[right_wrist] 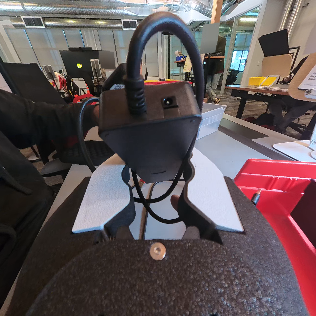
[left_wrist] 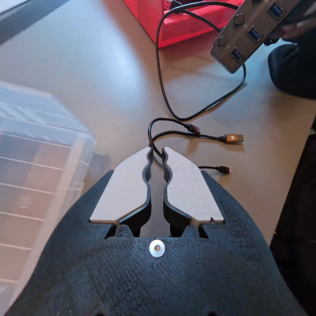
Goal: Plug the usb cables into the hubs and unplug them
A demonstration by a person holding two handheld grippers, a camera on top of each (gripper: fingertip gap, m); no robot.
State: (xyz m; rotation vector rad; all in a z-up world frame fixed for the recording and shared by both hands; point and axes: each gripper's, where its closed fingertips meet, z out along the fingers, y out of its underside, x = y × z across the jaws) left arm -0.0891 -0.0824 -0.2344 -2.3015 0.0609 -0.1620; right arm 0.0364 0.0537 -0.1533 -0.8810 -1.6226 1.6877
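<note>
Left gripper [left_wrist: 157, 150] clamped on black cable [left_wrist: 154, 148]; bare table [left_wrist: 102, 77] at 12, clear bin [left_wrist: 39, 153] at 9. Right gripper [right_wrist: 156, 168] clamped on USB hub [right_wrist: 150, 133], red bin [right_wrist: 273, 184] at 3.

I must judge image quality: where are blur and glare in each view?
Left wrist view: clear bin and hub are motion-blurred, table shows soft glare, orange plug is sharp. Right wrist view: hub's cable loop is blurred; edges bend.
</note>
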